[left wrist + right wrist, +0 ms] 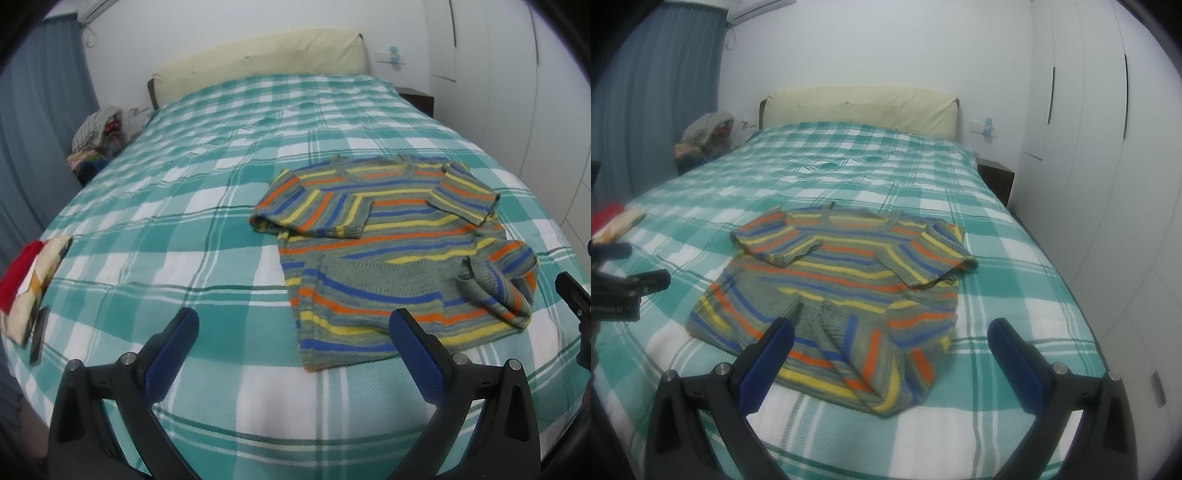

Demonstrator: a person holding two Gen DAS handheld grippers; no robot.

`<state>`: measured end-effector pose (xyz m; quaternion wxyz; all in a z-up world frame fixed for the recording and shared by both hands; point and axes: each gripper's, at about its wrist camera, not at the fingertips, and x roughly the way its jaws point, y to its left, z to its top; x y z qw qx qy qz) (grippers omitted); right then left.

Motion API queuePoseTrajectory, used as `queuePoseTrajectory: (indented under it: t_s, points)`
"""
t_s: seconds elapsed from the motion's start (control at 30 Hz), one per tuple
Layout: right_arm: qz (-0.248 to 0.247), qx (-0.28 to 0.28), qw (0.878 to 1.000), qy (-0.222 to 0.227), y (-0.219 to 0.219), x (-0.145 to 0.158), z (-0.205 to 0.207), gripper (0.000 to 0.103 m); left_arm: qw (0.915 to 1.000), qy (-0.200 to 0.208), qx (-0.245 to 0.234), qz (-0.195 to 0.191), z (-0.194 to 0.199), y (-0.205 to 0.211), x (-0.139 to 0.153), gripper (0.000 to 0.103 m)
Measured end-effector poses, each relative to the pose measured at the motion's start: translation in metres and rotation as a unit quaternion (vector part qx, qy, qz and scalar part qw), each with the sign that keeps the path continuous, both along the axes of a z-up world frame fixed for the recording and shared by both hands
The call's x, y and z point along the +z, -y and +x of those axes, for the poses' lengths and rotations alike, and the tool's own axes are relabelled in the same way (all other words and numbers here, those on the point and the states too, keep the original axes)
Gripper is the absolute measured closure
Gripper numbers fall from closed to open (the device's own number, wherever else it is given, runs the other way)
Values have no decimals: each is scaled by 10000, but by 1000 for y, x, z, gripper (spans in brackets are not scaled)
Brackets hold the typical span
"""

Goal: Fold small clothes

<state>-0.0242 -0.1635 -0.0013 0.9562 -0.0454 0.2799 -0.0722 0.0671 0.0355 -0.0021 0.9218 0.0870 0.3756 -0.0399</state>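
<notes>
A small striped sweater (391, 251) in grey, orange, yellow and blue lies on the green checked bedspread (184, 206), neck toward the headboard. Both sleeves are folded in over the chest, and its right lower corner is turned up. My left gripper (295, 325) is open and empty, hovering just short of the sweater's hem. My right gripper (892, 332) is open and empty above the hem of the sweater (849, 288). The right gripper also shows at the right edge of the left wrist view (576, 306), and the left gripper at the left edge of the right wrist view (628, 284).
A folded red and patterned cloth (26, 280) and a dark phone (38, 332) lie at the bed's left edge. A pile of clothes (98, 133) sits beside the bed near the blue curtain. A cream headboard (258, 59), a nightstand (995, 177) and white wardrobes (1089, 147) stand around.
</notes>
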Motion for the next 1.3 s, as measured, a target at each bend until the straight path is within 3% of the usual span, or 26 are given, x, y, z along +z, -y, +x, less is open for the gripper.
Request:
queuePoseTrajectory:
  t_s: [1.3]
  points:
    - [-10,6,10000,-14,0,0,2,0,10000,-23,-5,27,-1,2,-1,0]
